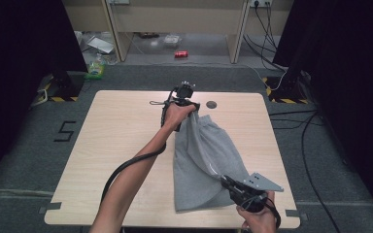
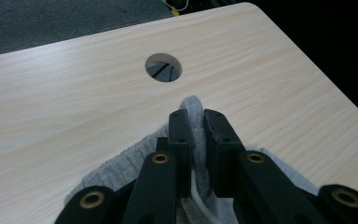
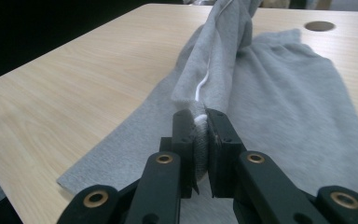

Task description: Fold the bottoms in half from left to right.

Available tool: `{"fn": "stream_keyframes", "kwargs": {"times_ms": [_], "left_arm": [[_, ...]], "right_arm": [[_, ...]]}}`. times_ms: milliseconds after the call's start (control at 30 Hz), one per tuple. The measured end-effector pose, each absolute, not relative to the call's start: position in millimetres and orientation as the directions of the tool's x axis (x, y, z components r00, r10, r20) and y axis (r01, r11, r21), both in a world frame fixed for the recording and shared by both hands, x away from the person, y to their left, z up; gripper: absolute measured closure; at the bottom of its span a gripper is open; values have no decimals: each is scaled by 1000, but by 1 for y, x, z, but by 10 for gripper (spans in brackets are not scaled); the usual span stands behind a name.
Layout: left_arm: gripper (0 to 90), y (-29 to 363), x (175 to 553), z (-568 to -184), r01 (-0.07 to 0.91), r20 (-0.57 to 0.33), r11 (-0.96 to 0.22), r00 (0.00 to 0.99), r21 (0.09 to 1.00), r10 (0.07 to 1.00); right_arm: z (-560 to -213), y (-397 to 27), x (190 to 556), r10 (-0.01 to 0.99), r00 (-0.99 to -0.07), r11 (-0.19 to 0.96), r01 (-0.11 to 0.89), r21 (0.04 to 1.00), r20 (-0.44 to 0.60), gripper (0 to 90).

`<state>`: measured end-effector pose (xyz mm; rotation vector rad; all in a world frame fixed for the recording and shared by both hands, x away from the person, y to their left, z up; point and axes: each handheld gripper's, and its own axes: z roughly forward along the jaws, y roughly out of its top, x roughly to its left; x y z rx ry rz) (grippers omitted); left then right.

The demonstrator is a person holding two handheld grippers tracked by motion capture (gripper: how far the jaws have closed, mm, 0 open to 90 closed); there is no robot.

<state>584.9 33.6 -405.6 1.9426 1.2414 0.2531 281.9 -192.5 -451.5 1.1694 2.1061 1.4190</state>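
Here, soft, floppy grey shorts [image 1: 201, 160] sag between both tongs — left gripper [image 2: 196, 122] clamped at twelve o'clock, right gripper [image 3: 199, 122] clamped at five o'clock; hem edges likely hold best.

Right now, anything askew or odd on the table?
Nothing damaged or spilled. The grey garment lies rumpled and skewed across the table, one edge lifted and stretched between the left gripper and right gripper, both clamped on it.

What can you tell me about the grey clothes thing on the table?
The grey garment looks like soft knit cloth with a thin white cord along one edge. Most of it lies rumpled on the wooden table. One edge is lifted into a ridge, pinched at the far end by the left claw and at the near end by the right claw.
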Motion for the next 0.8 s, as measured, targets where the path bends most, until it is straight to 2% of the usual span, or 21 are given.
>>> {"fn": "stream_keyframes", "kwargs": {"times_ms": [300, 800], "left_arm": [[812, 0, 587, -414, 670, -240, -212, 516, 712, 822], [800, -31, 591, -425, 680, -282, -187, 516, 709, 809]], "right_arm": [[-464, -226, 273, 823, -538, 112, 468, 877, 182, 829], [-470, -249, 262, 853, -489, 85, 475, 876, 183, 828]]}}
